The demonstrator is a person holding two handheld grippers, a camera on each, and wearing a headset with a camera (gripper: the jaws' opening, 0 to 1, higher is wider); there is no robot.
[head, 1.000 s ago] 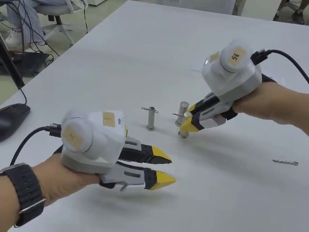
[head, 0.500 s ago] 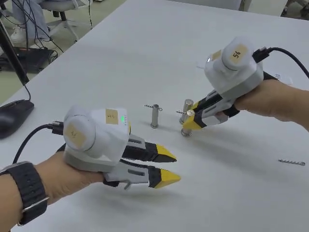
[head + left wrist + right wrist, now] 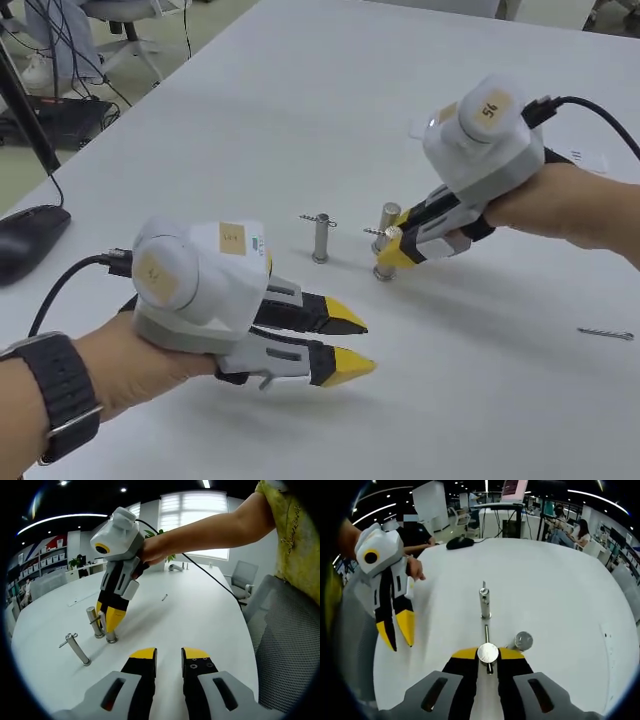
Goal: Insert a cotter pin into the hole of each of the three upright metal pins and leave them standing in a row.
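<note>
Three upright metal pins stand on the white table point(image 3: 300, 110). The left pin point(image 3: 321, 238) point(image 3: 484, 602) point(image 3: 77, 649) carries a cotter pin through its top. The rear pin point(image 3: 388, 220) point(image 3: 523, 641) point(image 3: 93, 621) stands free. My right gripper point(image 3: 392, 255) point(image 3: 488, 656) is shut on the head of the near pin point(image 3: 383, 271) point(image 3: 111, 636), and a thin cotter pin point(image 3: 372, 233) point(image 3: 486, 631) sticks out at its top. My left gripper point(image 3: 352, 345) point(image 3: 169, 656) hovers open nearer the front, with nothing between its jaws.
A loose cotter pin point(image 3: 605, 334) point(image 3: 164, 597) lies on the table to the right. A black mouse point(image 3: 25, 245) point(image 3: 460, 541) rests at the table's left edge. Chairs and cables stand beyond that edge.
</note>
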